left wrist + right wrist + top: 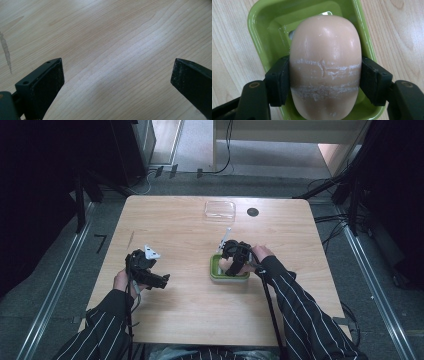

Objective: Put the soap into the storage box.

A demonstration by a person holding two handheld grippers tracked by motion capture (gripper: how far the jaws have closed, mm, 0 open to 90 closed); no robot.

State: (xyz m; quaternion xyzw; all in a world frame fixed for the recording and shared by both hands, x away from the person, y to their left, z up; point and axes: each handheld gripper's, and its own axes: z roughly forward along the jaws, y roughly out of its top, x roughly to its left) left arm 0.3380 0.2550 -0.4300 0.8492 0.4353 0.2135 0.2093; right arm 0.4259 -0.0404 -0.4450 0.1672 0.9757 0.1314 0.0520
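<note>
My right gripper [325, 82] is clamped on the soap bar [325, 62], one pad on each long side, bar over the green soap dish [259, 30]. In the high view the dish [216, 270] sits right of the table's centre, nearer my edge than the far one.

Whether the bar rests on the dish floor or hangs just above it, I cannot tell. White scuff bands cross the soap where pads bite, so it marks easily and is likely slick: I judge it best to hold the squeeze even, keep the bar level and move straight up or down between the dish walls.

My left gripper [150, 272] is released, jaws wide over bare wood [112, 50], well apart from the dish.

Room: open table [190, 315] toward my edge and the left. A clear lid [220, 210] and a dark round spot [253, 212] lie near the far edge.
</note>
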